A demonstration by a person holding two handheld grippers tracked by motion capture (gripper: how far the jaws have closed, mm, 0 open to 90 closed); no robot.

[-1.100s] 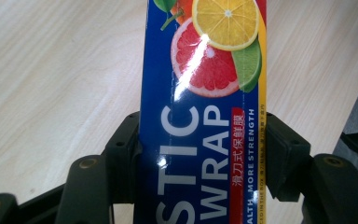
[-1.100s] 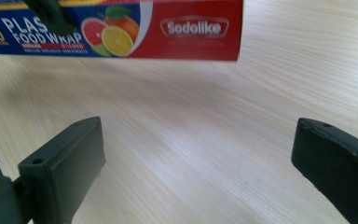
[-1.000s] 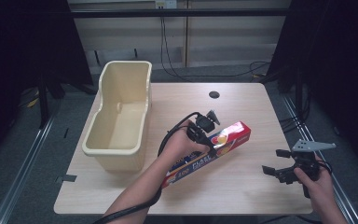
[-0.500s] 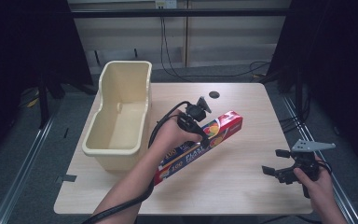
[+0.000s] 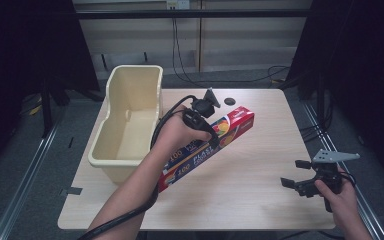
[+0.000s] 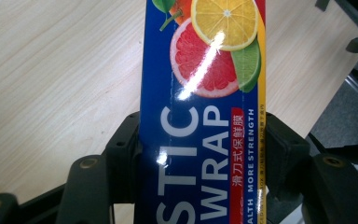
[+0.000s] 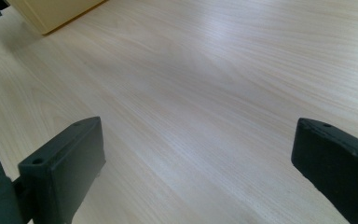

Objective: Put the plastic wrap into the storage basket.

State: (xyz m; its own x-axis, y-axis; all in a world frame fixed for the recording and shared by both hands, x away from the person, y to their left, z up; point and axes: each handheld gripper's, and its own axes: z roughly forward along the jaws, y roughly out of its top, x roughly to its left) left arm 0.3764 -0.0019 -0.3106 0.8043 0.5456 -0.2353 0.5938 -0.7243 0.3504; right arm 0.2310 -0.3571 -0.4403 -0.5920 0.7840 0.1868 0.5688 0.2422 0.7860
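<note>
A person's left gripper (image 5: 206,131) clamps a long box of plastic wrap (image 5: 230,127) across its width, the two black jaws pressed to either long edge, as the left gripper view shows. In the high view the box angles across the middle of the pale wooden table (image 5: 260,170), its near end just beside the cream plastic tub (image 5: 130,87); whether it is lifted clear of the tabletop cannot be told. The step in hand appears to be carrying the box, most likely toward the open tub on its left. The next move would call for swinging the long box over the tub's rim and lining it up with the tub's length before letting go. The right gripper (image 5: 300,175) waits near the table's right edge, jaws spread wide and holding nothing. Counted: one box, one tub, two grippers, and one small dark disc (image 5: 229,101) toward the far edge.
</note>
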